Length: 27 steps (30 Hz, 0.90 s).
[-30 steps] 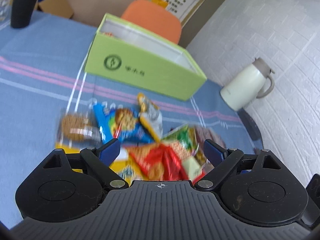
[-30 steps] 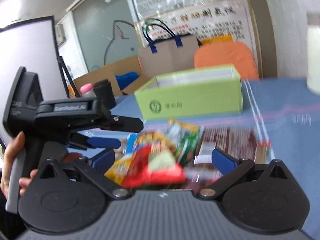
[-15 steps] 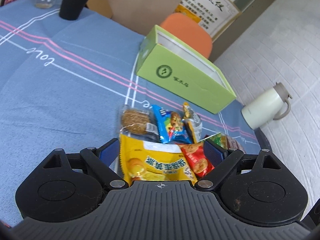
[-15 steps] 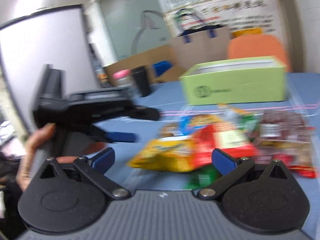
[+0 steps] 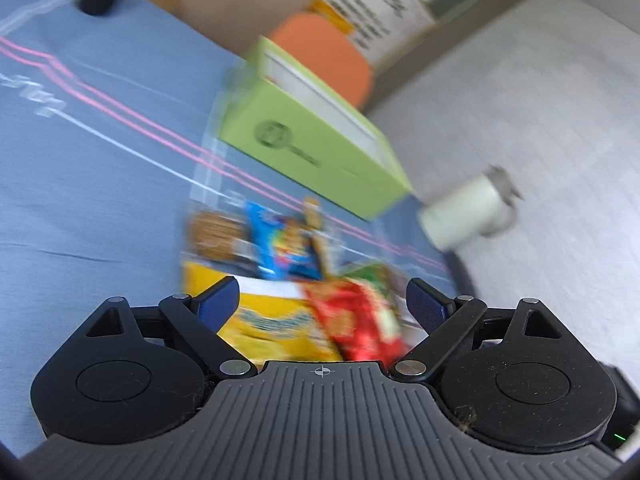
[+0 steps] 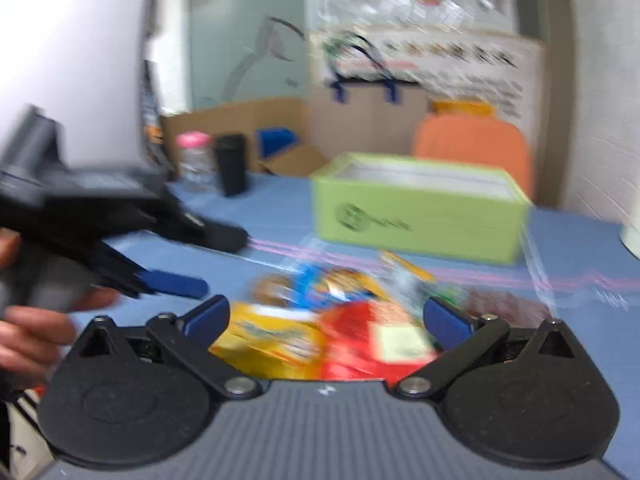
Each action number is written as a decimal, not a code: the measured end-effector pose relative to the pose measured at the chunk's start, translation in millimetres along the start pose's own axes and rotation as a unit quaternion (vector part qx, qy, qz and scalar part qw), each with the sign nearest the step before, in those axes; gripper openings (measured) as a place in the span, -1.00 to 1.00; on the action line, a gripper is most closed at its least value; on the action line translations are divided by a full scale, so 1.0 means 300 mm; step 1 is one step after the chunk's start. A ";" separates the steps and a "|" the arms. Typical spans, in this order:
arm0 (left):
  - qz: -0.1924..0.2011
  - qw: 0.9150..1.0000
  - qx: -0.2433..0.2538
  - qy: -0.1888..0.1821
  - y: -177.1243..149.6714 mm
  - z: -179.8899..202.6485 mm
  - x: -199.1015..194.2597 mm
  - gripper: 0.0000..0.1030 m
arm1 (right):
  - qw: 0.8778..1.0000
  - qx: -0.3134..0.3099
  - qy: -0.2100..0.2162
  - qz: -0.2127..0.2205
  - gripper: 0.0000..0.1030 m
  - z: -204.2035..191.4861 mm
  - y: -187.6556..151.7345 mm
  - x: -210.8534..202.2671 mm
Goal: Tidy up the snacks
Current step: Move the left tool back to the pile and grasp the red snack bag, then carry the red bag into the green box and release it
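A pile of snack packets lies on the blue tablecloth: a yellow bag [image 5: 260, 320], a red bag [image 5: 356, 320], a blue packet [image 5: 280, 244] and a brown biscuit pack [image 5: 216, 232]. An open green box [image 5: 316, 140] stands behind them. My left gripper [image 5: 324, 304] is open and empty, just above the yellow and red bags. My right gripper [image 6: 326, 316] is open and empty, facing the yellow bag [image 6: 272, 336], the red bag [image 6: 372, 340] and the green box [image 6: 416, 212]. The left gripper also shows in the right wrist view [image 6: 172, 284], at the left. Both views are blurred.
A white thermos jug [image 5: 468, 212] stands right of the box near the table edge. A black cup [image 6: 230, 164] and a pink-lidded jar [image 6: 192, 156] stand at the far left. An orange chair [image 6: 472, 148] and cardboard boxes are behind the table.
Both grippers swung while staying open. The left wrist view turned slightly so the snacks sit lower and closer. The right gripper turned left, and the box moved toward the middle of its view.
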State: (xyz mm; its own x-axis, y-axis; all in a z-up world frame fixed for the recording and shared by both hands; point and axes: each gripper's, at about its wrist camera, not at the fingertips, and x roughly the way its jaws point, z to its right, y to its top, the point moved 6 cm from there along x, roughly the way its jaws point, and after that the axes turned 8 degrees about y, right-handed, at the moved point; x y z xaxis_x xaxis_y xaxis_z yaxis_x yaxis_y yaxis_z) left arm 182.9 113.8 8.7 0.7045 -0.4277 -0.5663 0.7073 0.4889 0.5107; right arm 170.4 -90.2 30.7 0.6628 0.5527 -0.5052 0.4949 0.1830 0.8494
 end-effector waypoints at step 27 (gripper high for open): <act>-0.028 0.994 0.087 0.066 -0.018 0.214 0.198 -0.75 | 0.996 -0.028 0.080 -0.007 0.57 0.013 0.029 0.109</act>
State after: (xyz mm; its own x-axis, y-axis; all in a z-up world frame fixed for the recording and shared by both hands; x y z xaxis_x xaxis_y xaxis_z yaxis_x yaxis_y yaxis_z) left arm 224.7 36.9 13.7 0.6587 -0.3409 -0.6707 0.7521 0.3233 0.5743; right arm 198.6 -73.8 20.9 0.5556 0.6719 -0.4898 0.4680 0.2342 0.8521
